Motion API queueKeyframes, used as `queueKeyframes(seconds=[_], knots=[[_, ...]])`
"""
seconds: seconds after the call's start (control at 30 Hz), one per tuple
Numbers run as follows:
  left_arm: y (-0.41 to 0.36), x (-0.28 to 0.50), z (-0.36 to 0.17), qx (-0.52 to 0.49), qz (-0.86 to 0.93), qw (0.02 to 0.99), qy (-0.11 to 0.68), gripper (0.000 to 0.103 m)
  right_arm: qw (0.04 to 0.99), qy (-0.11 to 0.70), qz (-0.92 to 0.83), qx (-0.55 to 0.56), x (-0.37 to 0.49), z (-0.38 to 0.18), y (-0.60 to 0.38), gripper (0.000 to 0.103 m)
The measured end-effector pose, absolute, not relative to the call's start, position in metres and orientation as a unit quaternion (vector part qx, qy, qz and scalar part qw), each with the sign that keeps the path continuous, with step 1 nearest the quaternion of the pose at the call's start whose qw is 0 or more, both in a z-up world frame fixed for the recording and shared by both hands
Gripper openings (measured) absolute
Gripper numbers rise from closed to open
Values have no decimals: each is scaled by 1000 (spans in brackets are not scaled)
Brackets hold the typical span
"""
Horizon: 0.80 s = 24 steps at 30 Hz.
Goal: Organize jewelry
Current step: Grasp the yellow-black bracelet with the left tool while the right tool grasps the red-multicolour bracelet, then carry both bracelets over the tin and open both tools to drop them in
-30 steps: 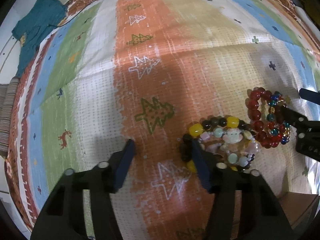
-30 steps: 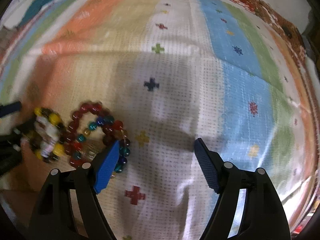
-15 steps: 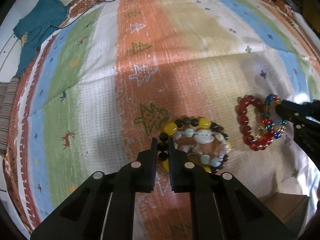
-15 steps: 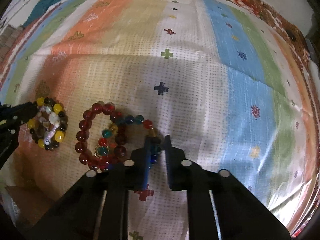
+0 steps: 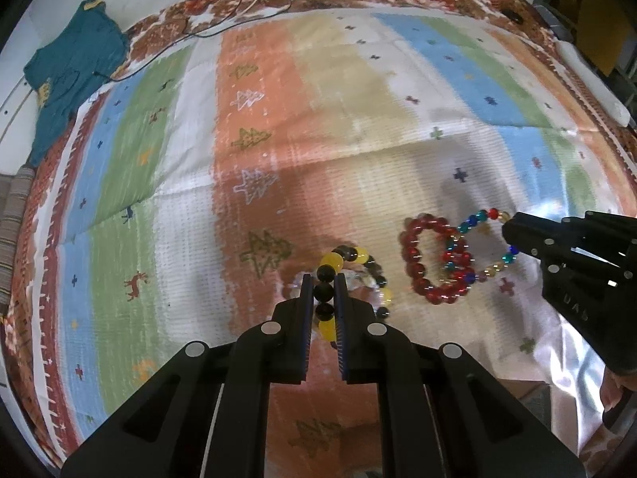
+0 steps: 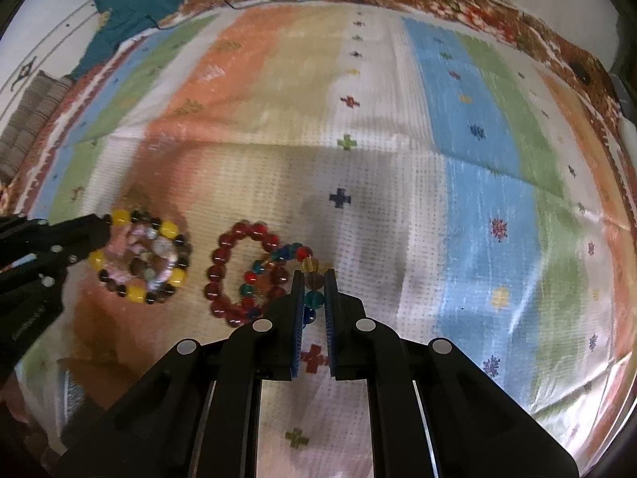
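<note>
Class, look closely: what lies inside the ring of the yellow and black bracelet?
Inside the yellow and black bracelet lies a pale pink beaded bracelet. The left gripper covers the ring's edge there.

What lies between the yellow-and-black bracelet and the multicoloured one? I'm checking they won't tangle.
The red bead bracelet lies between the yellow-and-black bracelet and the multicoloured bracelet, overlapping the latter; the right wrist view shows it.

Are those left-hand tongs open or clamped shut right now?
Shut. The left tongs pinch the dark beads of the yellow-and-black bracelet between both fingers, with no gap either side.
</note>
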<state>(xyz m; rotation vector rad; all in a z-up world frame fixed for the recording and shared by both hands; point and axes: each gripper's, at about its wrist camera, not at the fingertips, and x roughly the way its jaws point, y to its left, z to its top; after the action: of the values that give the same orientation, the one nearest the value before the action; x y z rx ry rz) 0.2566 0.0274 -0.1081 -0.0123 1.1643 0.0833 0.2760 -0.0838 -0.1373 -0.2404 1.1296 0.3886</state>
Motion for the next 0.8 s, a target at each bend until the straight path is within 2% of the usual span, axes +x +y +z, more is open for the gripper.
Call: queueKeyframes(seconds=[0.3,0.8], knots=[[15,247,-91,-15,29,845,534,10,826,520,202,-79,263,-122,-85,11],[19,222,-55,-34,27,863,504,9,848,476,215,-96,236,-93,-82,11]])
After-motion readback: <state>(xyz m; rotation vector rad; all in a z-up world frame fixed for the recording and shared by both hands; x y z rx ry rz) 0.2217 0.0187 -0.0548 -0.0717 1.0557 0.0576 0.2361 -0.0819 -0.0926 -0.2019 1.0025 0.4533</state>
